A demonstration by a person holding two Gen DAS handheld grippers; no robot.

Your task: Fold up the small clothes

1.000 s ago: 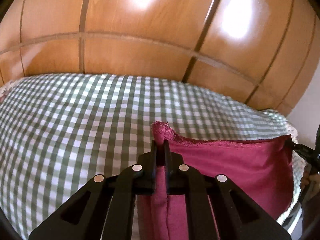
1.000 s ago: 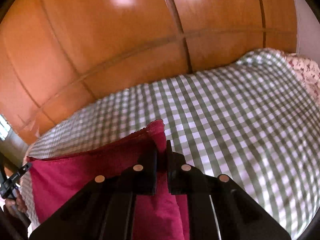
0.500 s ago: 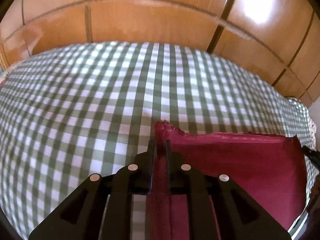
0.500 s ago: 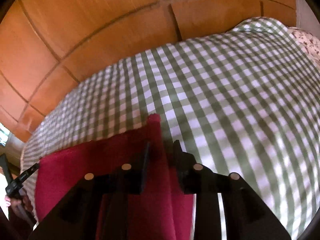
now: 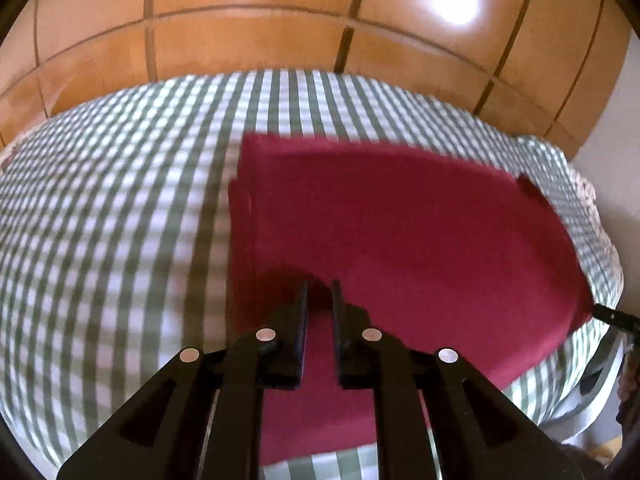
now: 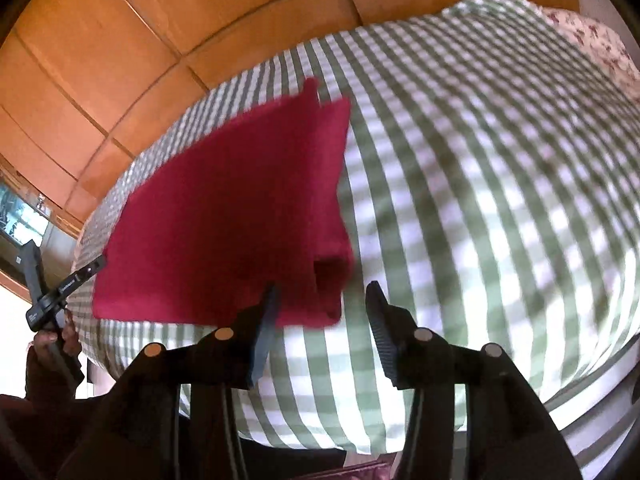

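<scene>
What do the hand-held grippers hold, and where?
Right hand-held gripper: nothing; its jaws have just been opening, red cloth corner loose between them. Left: shut, grip unclear.

Bright daylight, glare on the wood, motion blur over the bed.

Two white hot spots burn on the glossy wooden panelling (image 5: 280, 20) in the left wrist view, blown out to nothing; in the right wrist view the same wood glows an even orange. The checked bedcover (image 5: 120, 200) is well lit but smeared, its squares streaking toward the near edge of the bed, and the red cloth (image 5: 400, 220) has soft, blurred edges in both views. The left claw (image 5: 320, 292) casts a dark rounded shadow on the cloth just ahead of its tips. The fisheye bends the panel seams into arcs and leaves black corners around each picture.
</scene>
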